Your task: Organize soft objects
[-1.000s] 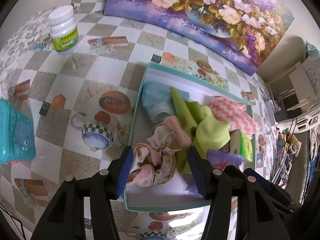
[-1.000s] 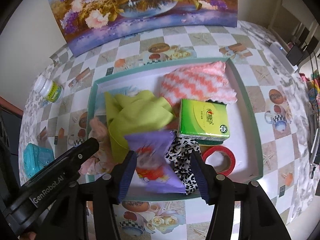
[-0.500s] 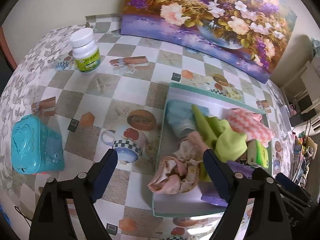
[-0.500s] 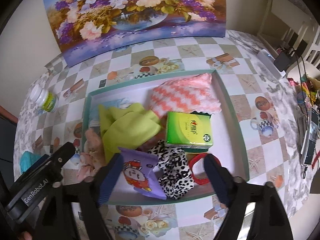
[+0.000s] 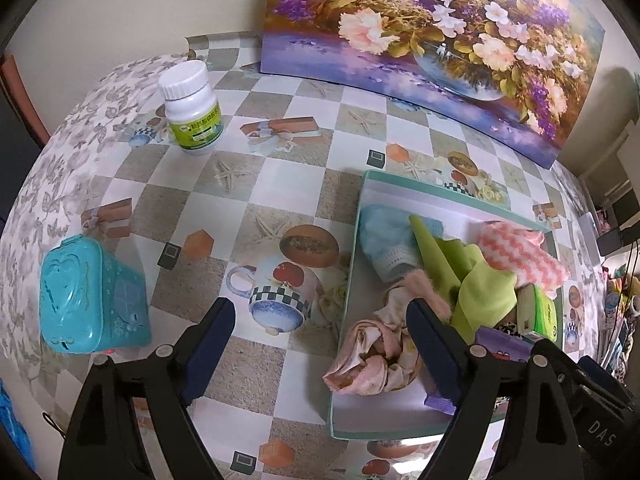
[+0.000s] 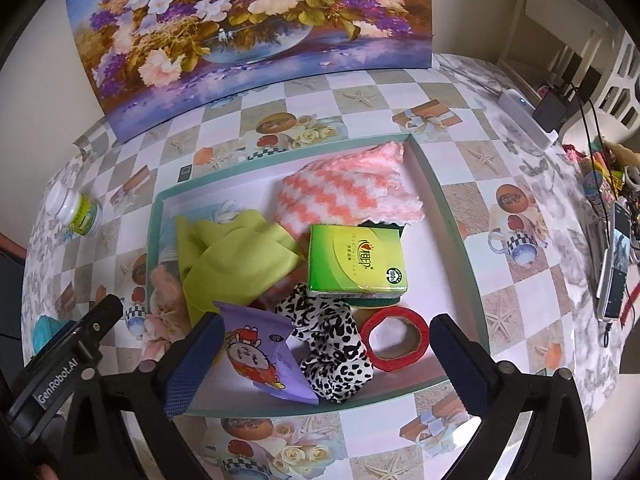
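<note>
A shallow teal-rimmed tray (image 6: 456, 220) (image 5: 352, 240) holds soft things: a pink floral cloth (image 5: 372, 356), a light blue cloth (image 5: 380, 236), a lime green cloth (image 6: 232, 256), an orange zigzag towel (image 6: 348, 188), a leopard-print scrunchie (image 6: 332, 340), a purple tissue pack (image 6: 256, 352), a green tissue pack (image 6: 356, 260) and a red tape roll (image 6: 394, 338). My left gripper (image 5: 320, 344) is open and empty above the table, left of the tray. My right gripper (image 6: 328, 352) is open and empty above the tray's near edge.
A white pill bottle (image 5: 194, 108) stands far left on the table. A teal plastic box (image 5: 90, 292) sits at the near left. A flower painting (image 6: 248, 36) leans on the back wall. Phones and cables (image 6: 612, 256) lie at the right edge.
Both grippers have opened wide and pulled back and up from the tray. The pink floral cloth and the purple pack now lie released in the tray. The left gripper has shifted left.
</note>
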{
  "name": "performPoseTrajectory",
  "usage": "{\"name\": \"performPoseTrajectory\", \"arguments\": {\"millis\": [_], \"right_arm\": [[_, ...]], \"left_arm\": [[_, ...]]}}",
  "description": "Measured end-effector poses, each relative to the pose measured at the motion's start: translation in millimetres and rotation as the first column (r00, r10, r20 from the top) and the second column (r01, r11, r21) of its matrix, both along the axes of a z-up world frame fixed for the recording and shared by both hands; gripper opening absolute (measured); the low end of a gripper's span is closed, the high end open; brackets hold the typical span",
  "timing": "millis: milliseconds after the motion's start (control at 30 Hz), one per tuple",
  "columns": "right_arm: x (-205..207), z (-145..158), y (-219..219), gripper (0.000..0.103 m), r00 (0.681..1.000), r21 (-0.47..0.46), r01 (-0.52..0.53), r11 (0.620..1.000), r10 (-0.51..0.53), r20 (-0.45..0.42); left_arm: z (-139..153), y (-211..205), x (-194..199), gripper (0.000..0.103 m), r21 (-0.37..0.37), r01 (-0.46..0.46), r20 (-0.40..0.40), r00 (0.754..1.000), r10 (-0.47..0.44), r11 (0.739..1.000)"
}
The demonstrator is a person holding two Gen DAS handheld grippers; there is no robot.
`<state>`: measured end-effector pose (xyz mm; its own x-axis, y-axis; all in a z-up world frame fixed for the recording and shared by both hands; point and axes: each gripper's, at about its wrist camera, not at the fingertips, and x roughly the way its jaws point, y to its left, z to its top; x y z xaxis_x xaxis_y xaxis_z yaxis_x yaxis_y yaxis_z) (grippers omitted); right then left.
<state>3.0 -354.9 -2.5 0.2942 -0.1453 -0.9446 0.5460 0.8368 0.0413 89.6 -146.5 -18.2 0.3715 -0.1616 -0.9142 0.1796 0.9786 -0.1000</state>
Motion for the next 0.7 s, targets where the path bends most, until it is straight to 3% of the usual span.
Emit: {"name": "performPoseTrajectory", "arguments": {"millis": [200, 267, 700], "right_arm": [[0.7, 1.2, 2.6, 0.103, 1.0, -0.003, -0.004, 1.0, 0.004, 0.0], [0.7, 1.6, 2.4, 0.103, 1.0, -0.003, -0.003, 1.0, 0.003, 0.002], [-12.8, 11.8, 15.9, 0.103, 0.999, -0.027, -0.021, 0.999, 0.021, 0.025]], "left_arm": [[2.1, 1.5, 0.6, 0.09, 0.0, -0.013, 0.023, 1.0, 0.013, 1.0], [3.5, 2.6, 0.0, 0.1, -0.006, -0.015, 0.038, 0.999, 0.015, 1.0], [10.0, 15.2, -14.0, 0.1, 0.019, 0.008, 0.096, 0.995, -0.01, 1.0]]}}
